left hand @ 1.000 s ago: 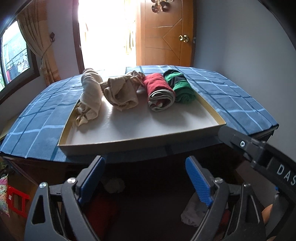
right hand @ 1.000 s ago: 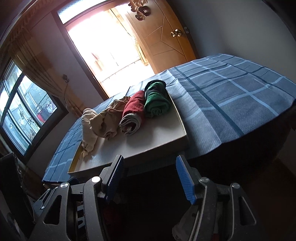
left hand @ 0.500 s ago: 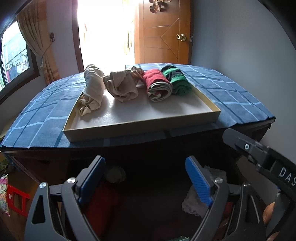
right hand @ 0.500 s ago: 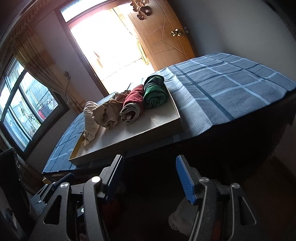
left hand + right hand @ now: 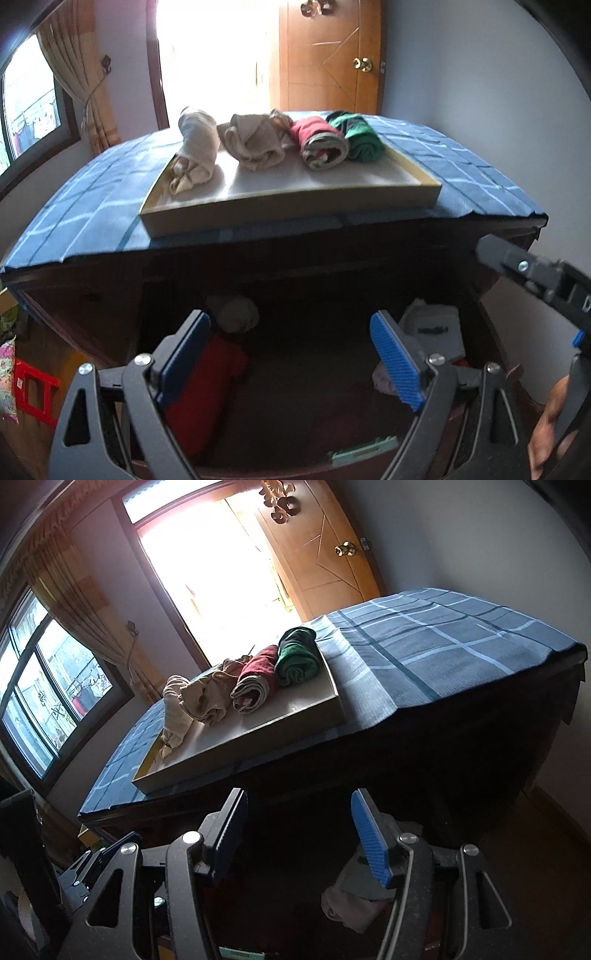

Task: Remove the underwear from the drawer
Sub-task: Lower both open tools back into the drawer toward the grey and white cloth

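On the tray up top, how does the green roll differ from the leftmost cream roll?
The green roll is a tight, compact bundle; the cream roll is longer and looser, its near end splayed open. The green roll lies at the tray's right end, touching the red roll; the cream roll lies at the left end, against the left wall. Both rest inside the tray, lengthwise front to back.
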Action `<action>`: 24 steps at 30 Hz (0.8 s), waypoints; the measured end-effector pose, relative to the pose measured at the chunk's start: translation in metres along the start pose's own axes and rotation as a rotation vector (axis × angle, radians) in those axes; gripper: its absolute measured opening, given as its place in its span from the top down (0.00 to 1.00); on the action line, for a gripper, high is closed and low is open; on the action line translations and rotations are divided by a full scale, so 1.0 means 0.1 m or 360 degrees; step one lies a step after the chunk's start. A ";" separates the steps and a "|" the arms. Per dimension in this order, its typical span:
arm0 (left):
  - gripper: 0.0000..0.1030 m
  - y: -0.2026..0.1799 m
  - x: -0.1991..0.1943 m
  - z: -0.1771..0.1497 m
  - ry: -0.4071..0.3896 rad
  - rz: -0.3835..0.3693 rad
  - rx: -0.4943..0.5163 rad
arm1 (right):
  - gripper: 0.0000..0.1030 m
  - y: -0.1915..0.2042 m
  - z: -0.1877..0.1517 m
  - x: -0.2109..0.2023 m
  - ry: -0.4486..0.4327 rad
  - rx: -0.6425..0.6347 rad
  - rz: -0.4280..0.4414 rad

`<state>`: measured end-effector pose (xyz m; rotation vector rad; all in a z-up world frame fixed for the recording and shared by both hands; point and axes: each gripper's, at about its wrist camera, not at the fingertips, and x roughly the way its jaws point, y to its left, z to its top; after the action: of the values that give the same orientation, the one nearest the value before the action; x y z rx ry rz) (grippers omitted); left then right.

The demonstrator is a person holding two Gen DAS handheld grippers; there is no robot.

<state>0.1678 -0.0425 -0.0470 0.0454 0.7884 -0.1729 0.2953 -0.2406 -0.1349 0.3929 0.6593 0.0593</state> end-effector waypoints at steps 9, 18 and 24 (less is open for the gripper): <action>0.12 0.29 0.12 -0.24 0.0111 0.0035 -0.0056 | 0.40 -0.27 -0.18 -0.11 0.0063 -0.0021 -0.0075; 0.12 0.53 0.16 -0.39 0.0169 0.0052 -0.0082 | 0.40 -0.50 -0.38 0.02 0.0209 0.0018 -0.0093; 0.12 0.79 0.17 -0.44 0.0216 0.0056 -0.0134 | 0.40 -0.59 -0.44 0.04 0.0251 0.0022 -0.0092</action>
<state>0.1617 0.0379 -0.0919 -0.0085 0.9289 -0.1041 0.2674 -0.2799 -0.1915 0.3850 0.8269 0.0306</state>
